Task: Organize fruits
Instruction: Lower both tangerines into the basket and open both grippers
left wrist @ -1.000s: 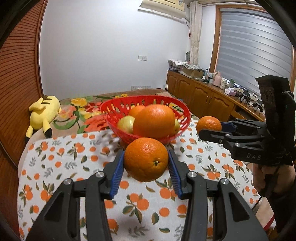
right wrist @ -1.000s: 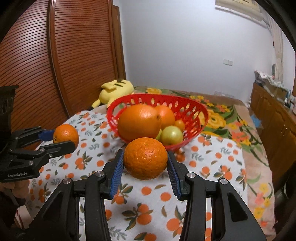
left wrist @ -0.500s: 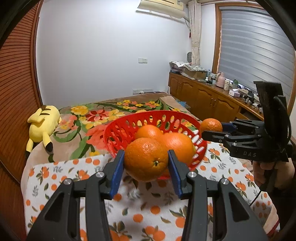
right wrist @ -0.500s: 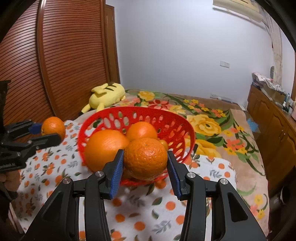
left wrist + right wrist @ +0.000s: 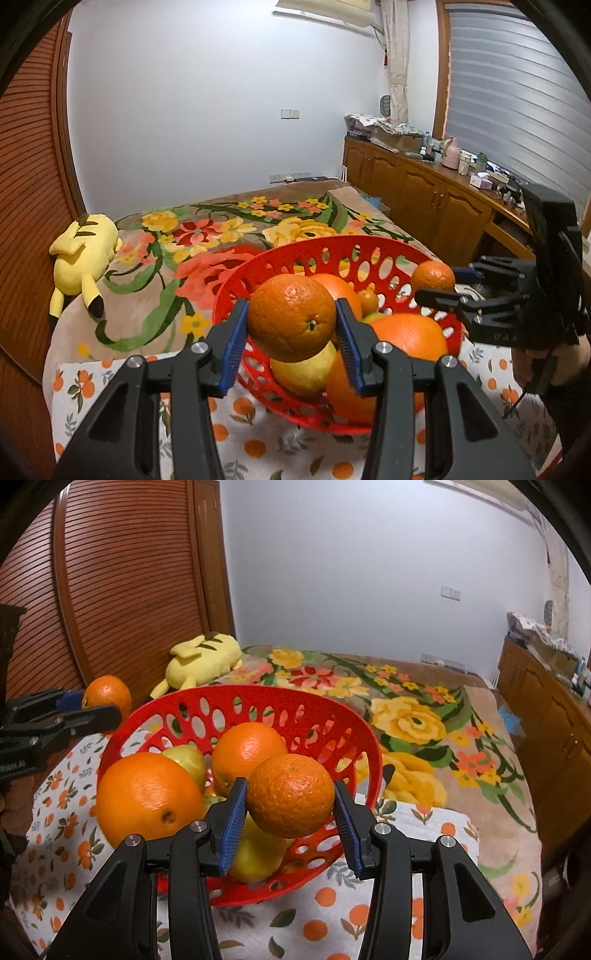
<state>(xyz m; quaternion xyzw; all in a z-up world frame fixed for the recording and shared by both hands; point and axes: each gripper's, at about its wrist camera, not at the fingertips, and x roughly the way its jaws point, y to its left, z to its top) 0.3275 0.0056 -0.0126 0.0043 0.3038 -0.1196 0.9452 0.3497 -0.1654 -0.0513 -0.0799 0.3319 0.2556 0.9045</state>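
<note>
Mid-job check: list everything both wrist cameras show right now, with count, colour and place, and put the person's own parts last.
basket: one, red, perforated, on the cloth.
fruit in basket: two large oranges, a small orange fruit, two or more yellow-green fruits.
held oranges: two, orange, one in each claw, above the basket.
tablecloth: one, white with orange-fruit print, under the basket.
blanket: one, tan with flowers, behind the basket.
plush toy: one, yellow, on the blanket by the wooden doors.
cabinets: brown, cluttered top, along the window wall.
left claw: black, blue pads, shut on an orange.
right claw: the same, shut on an orange.
hand: one, holding the right claw's handle.
</note>
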